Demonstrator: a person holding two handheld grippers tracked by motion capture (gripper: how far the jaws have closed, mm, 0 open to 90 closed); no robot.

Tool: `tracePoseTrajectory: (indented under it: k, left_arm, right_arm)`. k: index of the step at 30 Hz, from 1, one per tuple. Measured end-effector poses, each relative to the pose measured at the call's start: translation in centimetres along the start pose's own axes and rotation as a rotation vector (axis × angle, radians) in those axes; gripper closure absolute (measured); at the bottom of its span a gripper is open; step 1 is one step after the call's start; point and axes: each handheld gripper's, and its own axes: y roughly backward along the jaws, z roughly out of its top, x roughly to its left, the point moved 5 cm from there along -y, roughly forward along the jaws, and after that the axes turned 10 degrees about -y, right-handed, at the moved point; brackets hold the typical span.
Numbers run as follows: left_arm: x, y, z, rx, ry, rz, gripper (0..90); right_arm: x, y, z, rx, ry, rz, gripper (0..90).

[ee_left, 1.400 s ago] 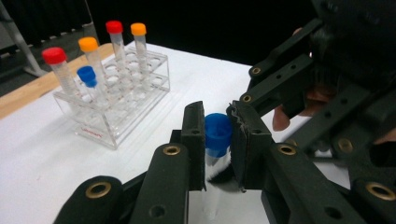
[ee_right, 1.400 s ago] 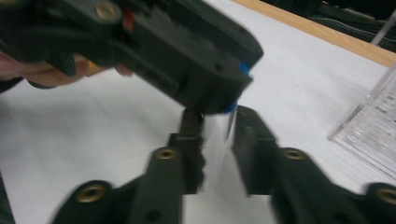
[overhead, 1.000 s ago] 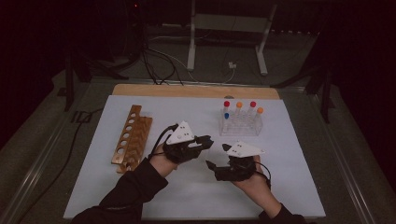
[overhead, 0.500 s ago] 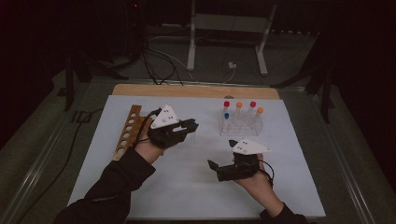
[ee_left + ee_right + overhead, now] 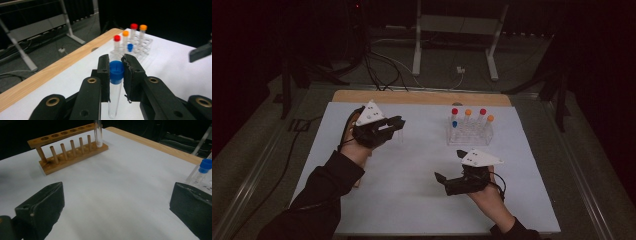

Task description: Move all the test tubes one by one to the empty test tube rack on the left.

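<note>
The left gripper (image 5: 396,125) sits raised at ten o'clock of the high view, jaws pointing toward three o'clock and clamped on something; the right gripper (image 5: 439,178) rests low at five o'clock, aimed at nine o'clock, jaws just opened wide with nothing between them.

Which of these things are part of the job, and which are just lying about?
In use:
- blue-capped tube, gripped by the left tongs
- wooden rack
- clear rack of capped tubes
- right tongs, open and holding nothing

Lying about:
- metal stand
- floor cables
</note>
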Motion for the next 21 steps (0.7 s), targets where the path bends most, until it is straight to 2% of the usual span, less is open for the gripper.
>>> tracePoseTrajectory:
  k: [4,21]
  left_arm:
    - [1.6,0.7,-0.5,0.004,0.023,0.035,77.9]
    - [8.7,3.8,-3.1,0.050,0.114,0.235,77.9]
  right_arm:
    - [0.0,-0.1,-0.1,0.004,0.001,0.002,0.0]
    - [0.1,-0.2,-0.1,0.007,-0.003,0.018,0.0]
